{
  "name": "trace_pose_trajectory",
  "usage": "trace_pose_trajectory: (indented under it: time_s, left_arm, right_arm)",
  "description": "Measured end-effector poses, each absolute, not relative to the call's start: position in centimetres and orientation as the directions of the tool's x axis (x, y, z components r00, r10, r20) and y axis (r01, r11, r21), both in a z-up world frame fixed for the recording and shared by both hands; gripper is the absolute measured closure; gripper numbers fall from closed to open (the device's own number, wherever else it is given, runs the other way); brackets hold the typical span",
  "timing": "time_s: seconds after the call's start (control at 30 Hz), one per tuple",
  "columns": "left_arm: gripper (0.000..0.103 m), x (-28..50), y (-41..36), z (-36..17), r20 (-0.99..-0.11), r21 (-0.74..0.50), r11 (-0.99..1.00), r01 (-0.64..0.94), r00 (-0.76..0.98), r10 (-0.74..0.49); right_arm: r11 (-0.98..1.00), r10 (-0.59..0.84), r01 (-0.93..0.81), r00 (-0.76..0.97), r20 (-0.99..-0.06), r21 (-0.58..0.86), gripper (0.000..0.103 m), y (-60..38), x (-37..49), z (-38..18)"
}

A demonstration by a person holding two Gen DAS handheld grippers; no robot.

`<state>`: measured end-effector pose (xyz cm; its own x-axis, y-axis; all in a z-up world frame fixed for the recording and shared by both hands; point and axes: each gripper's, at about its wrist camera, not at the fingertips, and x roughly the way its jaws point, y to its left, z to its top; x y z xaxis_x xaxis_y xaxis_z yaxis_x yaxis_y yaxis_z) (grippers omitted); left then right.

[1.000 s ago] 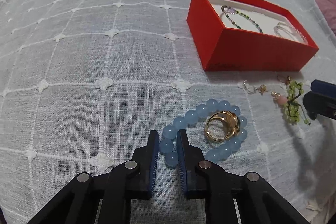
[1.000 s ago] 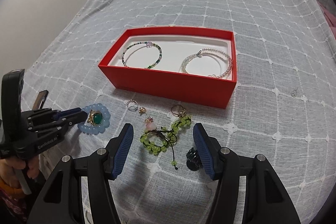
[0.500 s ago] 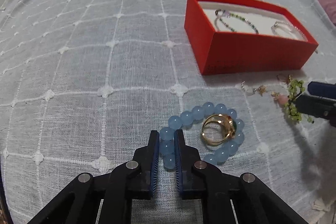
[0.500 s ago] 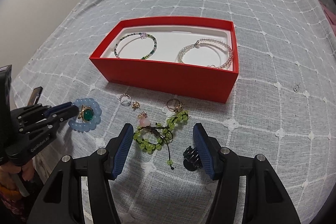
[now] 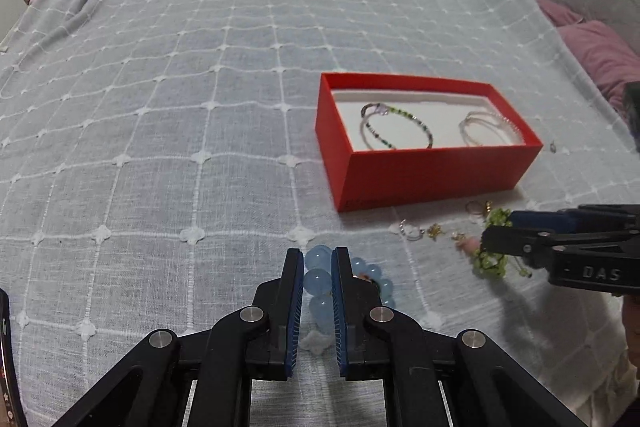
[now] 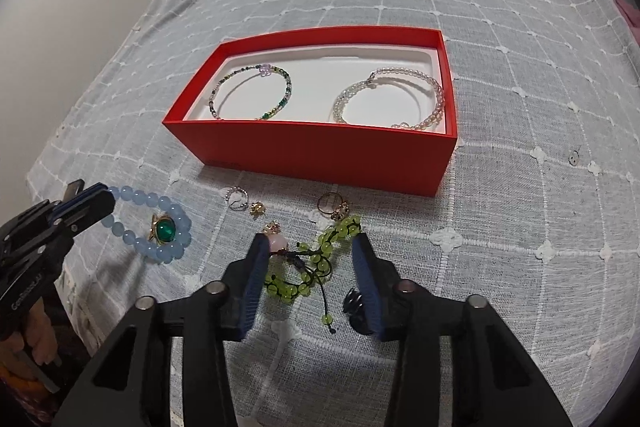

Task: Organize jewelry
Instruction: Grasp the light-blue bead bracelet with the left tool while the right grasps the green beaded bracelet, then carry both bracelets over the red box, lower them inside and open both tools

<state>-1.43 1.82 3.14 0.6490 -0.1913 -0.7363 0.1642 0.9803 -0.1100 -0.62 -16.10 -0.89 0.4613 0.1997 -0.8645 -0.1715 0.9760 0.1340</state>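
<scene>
Your left gripper is pinching the blue bracelet at its 10 o'clock end, its far end lying on the bedspread around a gold ring with a green stone. Your right gripper is hanging wide around the green bracelet. At 12 o'clock, the red box is holding two bracelets.
</scene>
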Motion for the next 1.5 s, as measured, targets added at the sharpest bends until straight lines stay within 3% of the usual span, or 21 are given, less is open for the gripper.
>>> trace_pose_trajectory:
  time_s: [0.2, 0.37, 1.5]
  left_arm:
    - [0.094, -1.8, 1.3, 3.9, -0.720, -0.116, 0.976, 0.184, 0.661, -0.210]
    - [0.094, -2.0, 0.8, 4.5, -0.709, -0.123, 0.973, 0.193, 0.670, -0.222]
    - [0.094, 3.0, -4.2, 10.7, -0.558, -0.282, 0.915, 0.287, 0.727, -0.400]
  right_arm:
    - [0.974, 0.218, -0.158, 0.454, -0.864, 0.163, 0.093, -16.2, -0.6, -1.0]
    - [0.973, 0.228, -0.154, 0.488, -0.842, 0.175, 0.100, -16.5, -0.8, 0.3]
    - [0.965, 0.259, -0.165, 0.703, -0.662, 0.203, 0.100, -20.3, -0.8, 9.4]
